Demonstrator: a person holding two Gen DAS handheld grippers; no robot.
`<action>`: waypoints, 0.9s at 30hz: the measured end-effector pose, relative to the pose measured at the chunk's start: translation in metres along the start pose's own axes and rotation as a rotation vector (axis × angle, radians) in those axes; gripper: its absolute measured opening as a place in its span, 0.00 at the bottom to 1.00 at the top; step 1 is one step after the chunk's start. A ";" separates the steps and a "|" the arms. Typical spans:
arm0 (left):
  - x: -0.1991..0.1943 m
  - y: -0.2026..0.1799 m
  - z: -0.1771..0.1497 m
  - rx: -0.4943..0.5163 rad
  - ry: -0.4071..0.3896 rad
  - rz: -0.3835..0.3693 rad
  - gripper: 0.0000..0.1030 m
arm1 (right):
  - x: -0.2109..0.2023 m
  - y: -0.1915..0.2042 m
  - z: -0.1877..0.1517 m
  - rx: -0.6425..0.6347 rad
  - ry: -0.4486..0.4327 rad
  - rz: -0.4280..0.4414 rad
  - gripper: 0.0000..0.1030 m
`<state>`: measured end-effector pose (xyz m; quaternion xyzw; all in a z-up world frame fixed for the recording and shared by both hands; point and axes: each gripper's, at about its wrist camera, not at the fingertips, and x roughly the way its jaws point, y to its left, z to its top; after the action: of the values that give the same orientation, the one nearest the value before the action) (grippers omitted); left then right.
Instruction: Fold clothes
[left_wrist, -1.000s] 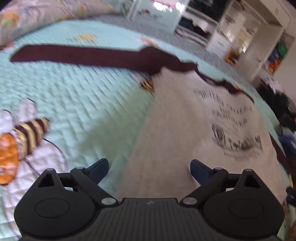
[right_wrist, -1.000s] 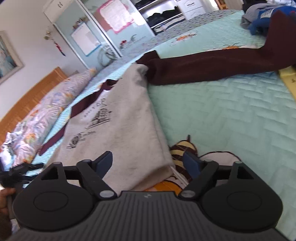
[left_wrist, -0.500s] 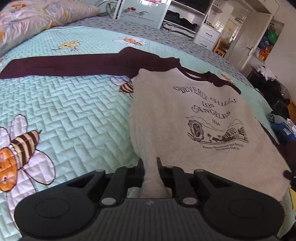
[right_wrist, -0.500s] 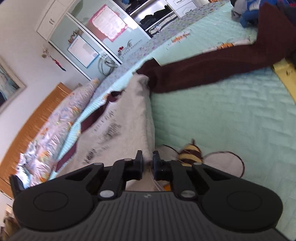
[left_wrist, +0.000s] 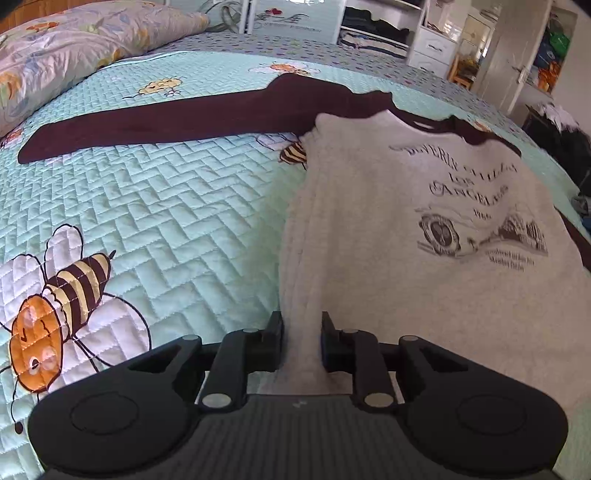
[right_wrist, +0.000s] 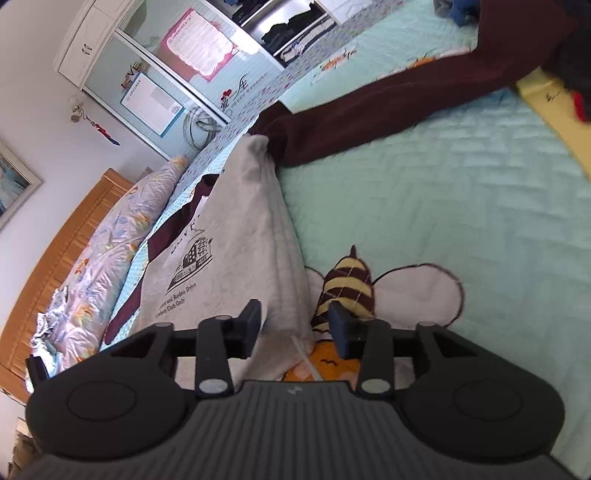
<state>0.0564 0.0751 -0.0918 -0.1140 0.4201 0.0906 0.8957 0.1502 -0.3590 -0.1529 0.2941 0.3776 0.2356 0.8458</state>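
Grey printed sweatshirt (left_wrist: 406, 258), maroon sleeves (left_wrist: 166, 122)

Count on the bed: one grey sweatshirt (left_wrist: 424, 236), its hem between the fingers (left_wrist: 275, 328). Two maroon sleeves, one (left_wrist: 166, 122) ahead-left, one (right_wrist: 388, 110) ahead-right. One floral pillow (left_wrist: 74, 48). One yellow garment (right_wrist: 546, 103). Four bee prints in the left view: (left_wrist: 62, 306), (left_wrist: 293, 151), (left_wrist: 160, 86), (left_wrist: 286, 68).

The grey sweatshirt (left_wrist: 424, 266) hides most of what lies beneath it — its right sleeve side runs out past the left wrist view's right edge. Its hem, bunched between the left gripper (left_wrist: 302, 341), disappears behind the gripper body. The printed lettering (left_wrist: 469, 181) on the sweatshirt's chest is blurred, partly unreadable. Beyond the sweatshirt, the shelves (left_wrist: 373, 27) hold dark items too small to tell.
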 end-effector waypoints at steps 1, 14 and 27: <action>-0.001 -0.002 -0.002 0.021 0.000 0.008 0.23 | 0.000 0.000 0.000 -0.004 0.006 -0.004 0.52; -0.056 -0.023 0.004 0.021 -0.182 0.252 0.54 | -0.012 0.110 -0.012 -0.526 -0.099 -0.059 0.52; -0.004 -0.123 -0.018 0.254 0.044 -0.025 0.70 | 0.060 0.118 -0.039 -0.697 0.288 -0.259 0.55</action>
<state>0.0725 -0.0476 -0.0839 -0.0069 0.4462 0.0233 0.8946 0.1353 -0.2244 -0.1245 -0.0965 0.4238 0.2799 0.8560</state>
